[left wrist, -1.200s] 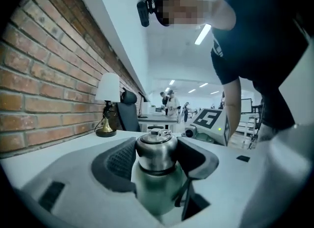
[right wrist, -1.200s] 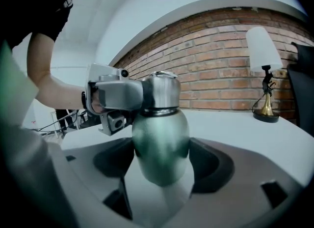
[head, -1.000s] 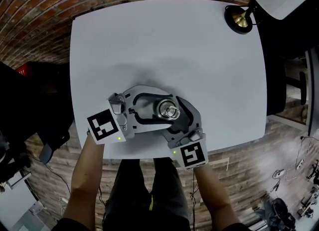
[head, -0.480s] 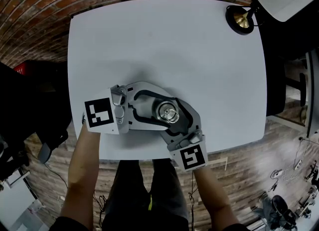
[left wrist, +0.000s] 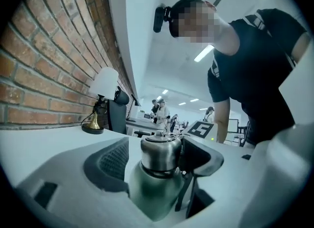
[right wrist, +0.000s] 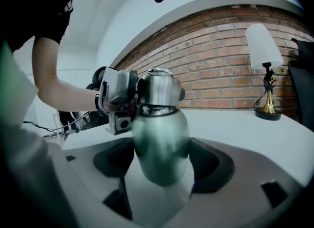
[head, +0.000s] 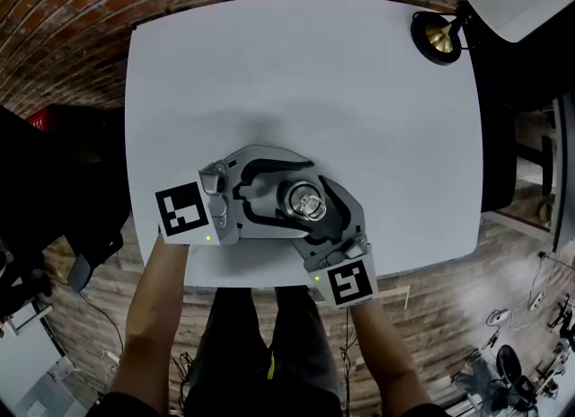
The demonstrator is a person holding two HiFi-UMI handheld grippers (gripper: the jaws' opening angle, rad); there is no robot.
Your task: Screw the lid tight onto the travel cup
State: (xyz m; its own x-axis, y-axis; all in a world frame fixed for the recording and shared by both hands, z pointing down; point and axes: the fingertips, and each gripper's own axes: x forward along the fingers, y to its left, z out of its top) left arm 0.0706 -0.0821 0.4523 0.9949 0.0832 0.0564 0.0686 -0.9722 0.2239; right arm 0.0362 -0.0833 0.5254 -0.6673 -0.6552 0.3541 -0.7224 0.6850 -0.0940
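Rolled left gripper (left wrist: 156,160) back and just spread its jaws off lid (left wrist: 159,153), now free between them. Pinching cup (right wrist: 159,143) upright near worktop (head: 305,74) front edge with jaws of right gripper (right wrist: 162,167). Mid-tightening, resetting for another turn; next, likely closing on lid again and twisting.

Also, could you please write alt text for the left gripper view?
The jaws of the left gripper, having just opened, stand apart around the steel lid of a green travel cup on a white table. A person in black leans over at right; a brick wall and a lamp are at left.
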